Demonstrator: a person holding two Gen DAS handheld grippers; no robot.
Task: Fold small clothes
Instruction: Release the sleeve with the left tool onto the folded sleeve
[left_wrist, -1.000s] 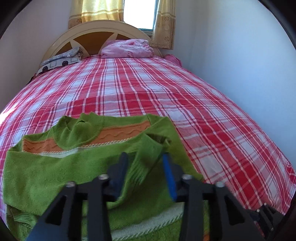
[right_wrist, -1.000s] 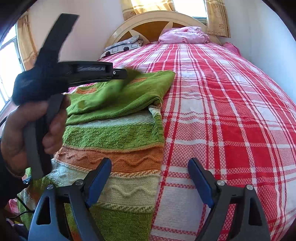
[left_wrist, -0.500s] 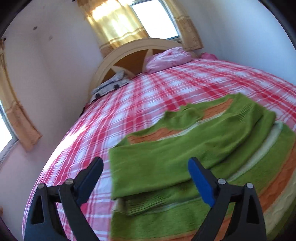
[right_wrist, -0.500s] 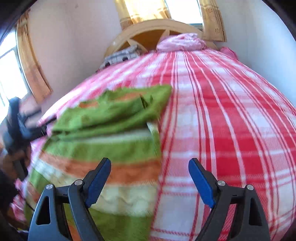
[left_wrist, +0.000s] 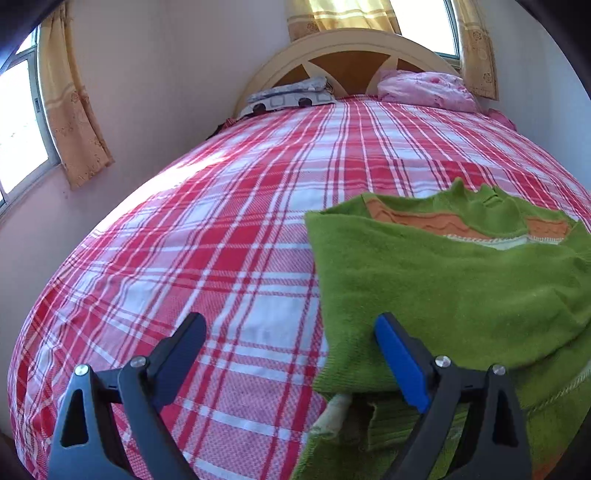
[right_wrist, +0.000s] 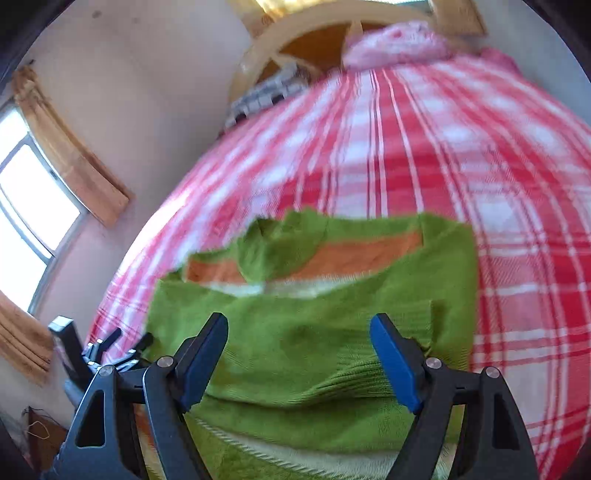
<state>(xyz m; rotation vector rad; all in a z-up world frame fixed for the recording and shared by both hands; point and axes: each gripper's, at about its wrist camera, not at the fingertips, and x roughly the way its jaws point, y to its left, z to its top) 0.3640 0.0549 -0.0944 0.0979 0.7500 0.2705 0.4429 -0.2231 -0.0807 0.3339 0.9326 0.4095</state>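
1. the sweater (left_wrist: 443, 288) lies on the bed (left_wrist: 229, 229), sleeves folded in to make it narrow.
2. left gripper (left_wrist: 291, 354) is apart at its edge, holding nothing.
3. right gripper (right_wrist: 299, 354) is closing over the sweater, pads not pressing yet.

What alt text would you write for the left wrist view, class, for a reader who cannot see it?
A green sweater with an orange stripe lies folded on a red and white checked bedspread. The left gripper hovers at the sweater's near left edge, jaws open and holding nothing. Pillows sit by the headboard.
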